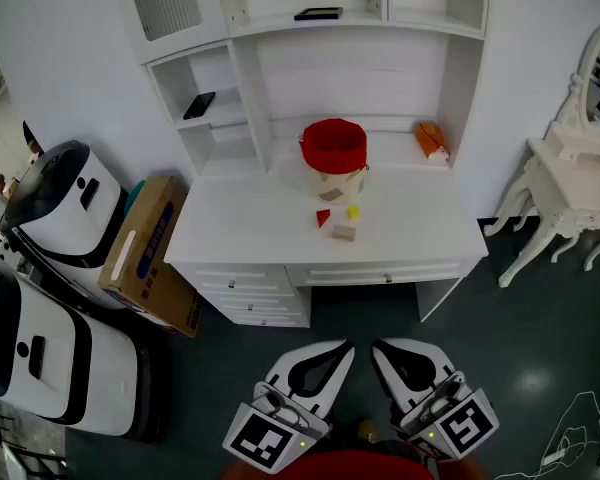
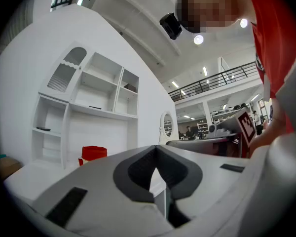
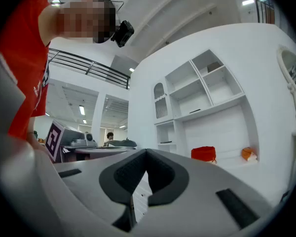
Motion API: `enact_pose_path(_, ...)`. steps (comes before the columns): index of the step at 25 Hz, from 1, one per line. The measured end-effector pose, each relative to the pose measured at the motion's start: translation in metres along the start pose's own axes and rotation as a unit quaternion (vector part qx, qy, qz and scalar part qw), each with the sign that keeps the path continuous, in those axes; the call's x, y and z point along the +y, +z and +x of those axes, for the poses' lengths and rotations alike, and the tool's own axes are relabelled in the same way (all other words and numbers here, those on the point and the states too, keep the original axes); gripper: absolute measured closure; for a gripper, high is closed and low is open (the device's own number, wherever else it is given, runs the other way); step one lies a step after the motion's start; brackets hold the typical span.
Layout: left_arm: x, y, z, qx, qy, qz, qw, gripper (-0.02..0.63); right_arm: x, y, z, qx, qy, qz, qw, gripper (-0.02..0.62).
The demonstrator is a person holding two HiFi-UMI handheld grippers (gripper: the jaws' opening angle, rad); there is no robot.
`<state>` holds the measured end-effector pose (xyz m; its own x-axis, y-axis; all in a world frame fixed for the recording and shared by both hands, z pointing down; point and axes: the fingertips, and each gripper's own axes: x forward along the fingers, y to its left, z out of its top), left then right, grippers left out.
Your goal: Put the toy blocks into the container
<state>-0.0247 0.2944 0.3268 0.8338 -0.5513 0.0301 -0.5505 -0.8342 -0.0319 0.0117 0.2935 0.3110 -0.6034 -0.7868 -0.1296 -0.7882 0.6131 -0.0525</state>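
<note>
Red toy block (image 1: 323, 218), yellow toy block (image 1: 353, 211), tan toy block (image 1: 343, 233) close together on white worktop (image 1: 250, 223), just nearer than red container (image 1: 333, 156), left tool (image 1: 344, 347) and right tool (image 1: 380, 348) pressed together, empty, well apart from worktop

Smooth matt desk (image 1: 242, 224), cloth container (image 1: 333, 148)

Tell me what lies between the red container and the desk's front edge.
In the head view, three things lie there: a red block, a yellow block and a tan block.
</note>
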Motion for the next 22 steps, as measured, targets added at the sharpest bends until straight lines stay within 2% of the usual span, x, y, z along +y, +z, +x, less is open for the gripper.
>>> enact_pose_path(14,0.002,0.001,-0.001,-0.003,-0.004,0.0,1.0,0.594,0.005,0.005,0.005,-0.011,0.009,0.004,1.0,0.588)
enact_pose_path(22,0.021,0.003,-0.009,-0.005,0.005,0.003,1.0,0.594,0.015,0.004,0.021,-0.009,0.017,0.008,1.0,0.588)
